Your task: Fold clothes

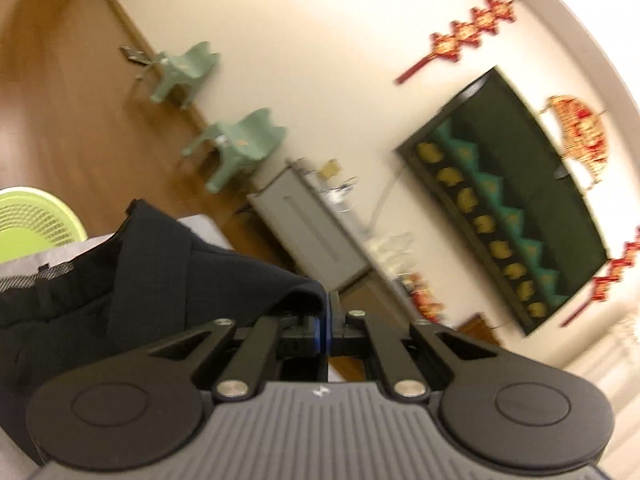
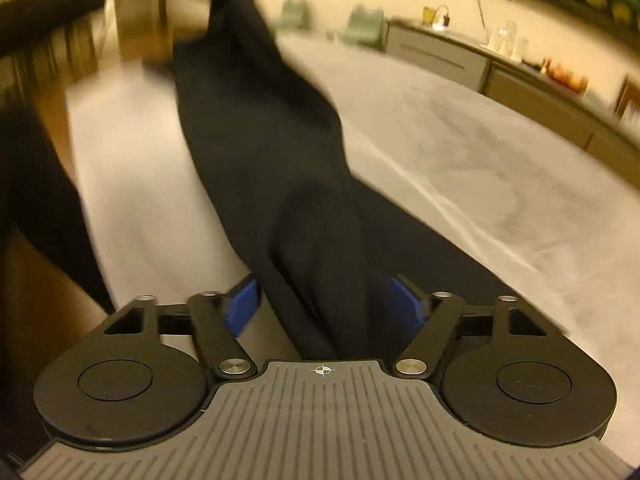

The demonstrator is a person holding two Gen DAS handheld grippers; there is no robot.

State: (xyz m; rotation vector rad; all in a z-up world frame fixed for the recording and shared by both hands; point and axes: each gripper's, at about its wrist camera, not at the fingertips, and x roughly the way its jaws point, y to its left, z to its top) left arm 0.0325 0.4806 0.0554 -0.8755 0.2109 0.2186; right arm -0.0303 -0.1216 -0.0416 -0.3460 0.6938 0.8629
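Left gripper (image 1: 327, 322) clenched, blue pads pressed together on a fold of the dark trousers (image 1: 120, 288), lifted above the white surface (image 1: 24, 264). Right gripper (image 2: 322, 304) spread wide, blue pads either side of the trouser leg without pinching it. Trousers stretched along the pale surface toward a sleeve (image 2: 44, 20) at top left. Green basket (image 1: 36, 216) just beyond. Blurred throughout.
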